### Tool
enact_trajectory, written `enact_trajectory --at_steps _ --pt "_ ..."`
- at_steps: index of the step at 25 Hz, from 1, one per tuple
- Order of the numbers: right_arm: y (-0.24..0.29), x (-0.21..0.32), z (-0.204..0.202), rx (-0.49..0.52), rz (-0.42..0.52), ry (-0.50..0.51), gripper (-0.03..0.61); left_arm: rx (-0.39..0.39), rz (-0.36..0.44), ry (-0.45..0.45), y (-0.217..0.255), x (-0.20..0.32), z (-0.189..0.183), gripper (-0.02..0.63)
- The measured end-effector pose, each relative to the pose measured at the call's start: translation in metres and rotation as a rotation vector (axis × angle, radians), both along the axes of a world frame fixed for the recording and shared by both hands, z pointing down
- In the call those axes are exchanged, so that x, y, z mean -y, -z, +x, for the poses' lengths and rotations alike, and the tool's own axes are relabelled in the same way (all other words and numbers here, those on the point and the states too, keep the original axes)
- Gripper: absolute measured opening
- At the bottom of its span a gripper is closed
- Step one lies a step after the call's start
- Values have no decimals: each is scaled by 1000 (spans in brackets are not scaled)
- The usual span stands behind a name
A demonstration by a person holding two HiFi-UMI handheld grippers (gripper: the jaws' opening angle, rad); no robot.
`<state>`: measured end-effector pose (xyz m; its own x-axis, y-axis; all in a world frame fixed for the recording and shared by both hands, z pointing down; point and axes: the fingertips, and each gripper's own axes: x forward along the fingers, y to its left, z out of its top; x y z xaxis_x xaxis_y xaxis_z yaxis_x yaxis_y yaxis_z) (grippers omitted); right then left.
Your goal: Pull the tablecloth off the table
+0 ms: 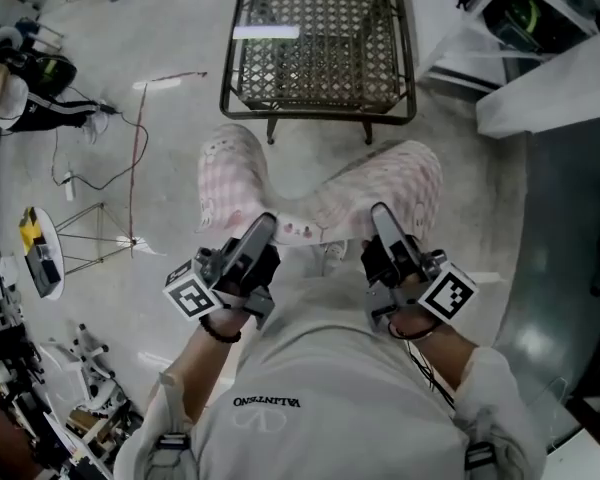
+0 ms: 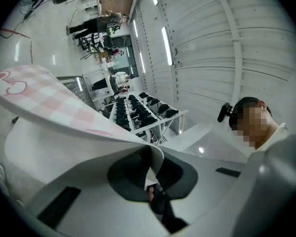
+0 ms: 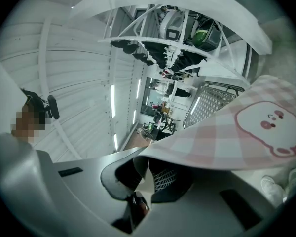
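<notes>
Left gripper (image 2: pixel 155 158) first: its jaws are pressed together on a thin folded edge of the pink-and-white checked tablecloth with cartoon faces (image 2: pixel 49 97), the fabric curling up out of the pinch and spreading away to the left. Over to the right gripper (image 3: pixel 142 171), and it is the same story. Its jaws are closed tight on another bit of that cloth's (image 3: pixel 227 132) edge, with a small tuck of material caught between the pads.

From the head view the reason for the double pinch is plain. The left gripper (image 1: pixel 263 220) and the right gripper (image 1: pixel 380 213) are set apart at the near edge, so the tablecloth (image 1: pixel 325 208) stays spread between them. It hangs forward in two rounded lobes with a sag in the middle rather than bunching into a rope. Both grippers point roughly level, away from the person's body.

And where is the cloth? It drapes over the pale glossy floor (image 1: pixel 180 148), on the person's side of the dark metal lattice-topped table (image 1: pixel 318 116). The table's top shows bare mesh right across. By the look of it the pull itself is done, and what remains is somewhere to put the cloth.
</notes>
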<state>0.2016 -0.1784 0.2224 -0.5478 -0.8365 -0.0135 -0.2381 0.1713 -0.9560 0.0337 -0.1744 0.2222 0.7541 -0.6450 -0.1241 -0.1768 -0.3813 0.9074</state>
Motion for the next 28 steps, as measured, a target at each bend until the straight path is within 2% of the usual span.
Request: enact_trajectory --at_steps 5,28 --pt "-3 8 9 13 -13 -6 20 -4 11 -10 1 9 10 5" --pt "-9 5 6 31 -43 -19 17 -7 8 -18 2 9 11 5"
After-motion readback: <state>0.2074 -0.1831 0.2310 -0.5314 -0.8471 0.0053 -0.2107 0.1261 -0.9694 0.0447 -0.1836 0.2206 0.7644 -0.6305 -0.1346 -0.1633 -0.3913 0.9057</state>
